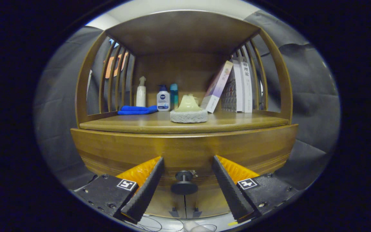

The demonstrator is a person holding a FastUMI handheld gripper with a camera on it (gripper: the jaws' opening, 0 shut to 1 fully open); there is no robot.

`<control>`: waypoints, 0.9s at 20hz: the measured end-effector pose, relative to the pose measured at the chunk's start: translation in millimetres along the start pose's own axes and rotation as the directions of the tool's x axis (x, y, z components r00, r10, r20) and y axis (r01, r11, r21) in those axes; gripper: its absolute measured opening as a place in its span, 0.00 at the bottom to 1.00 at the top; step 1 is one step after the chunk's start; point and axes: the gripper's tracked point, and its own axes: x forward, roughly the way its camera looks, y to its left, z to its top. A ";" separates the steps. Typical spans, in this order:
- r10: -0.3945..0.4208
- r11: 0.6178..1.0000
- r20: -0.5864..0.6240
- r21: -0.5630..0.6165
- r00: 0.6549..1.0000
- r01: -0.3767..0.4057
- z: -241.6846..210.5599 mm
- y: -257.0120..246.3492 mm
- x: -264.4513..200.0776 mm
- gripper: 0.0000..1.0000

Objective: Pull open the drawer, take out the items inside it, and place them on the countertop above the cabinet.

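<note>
the gripper (188, 161) is being held with its fingers spread wide apart, and the dark round knob (184, 182) of the drawer (185, 151) is being framed between them without being touched by either one. the drawer is being kept closed in the wooden cabinet (85, 80), just under the countertop (237, 120). on the countertop a pale soap on a grey sponge (188, 111), a blue cloth (136, 110), three bottles (163, 98) and leaning books (237, 85) are being displayed beyond the fingers.
</note>
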 end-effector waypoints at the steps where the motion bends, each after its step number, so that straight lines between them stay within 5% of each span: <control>1: 0.000 1.000 -0.001 -0.002 1.000 0.000 0.5 -0.2 4.0 0.99; 12: -0.010 1.000 -0.042 -0.022 0.999 0.009 2.3 -2.8 9.9 0.99; 18: -0.017 0.999 0.065 -0.047 0.998 0.020 69.9 -38.0 -59.1 0.99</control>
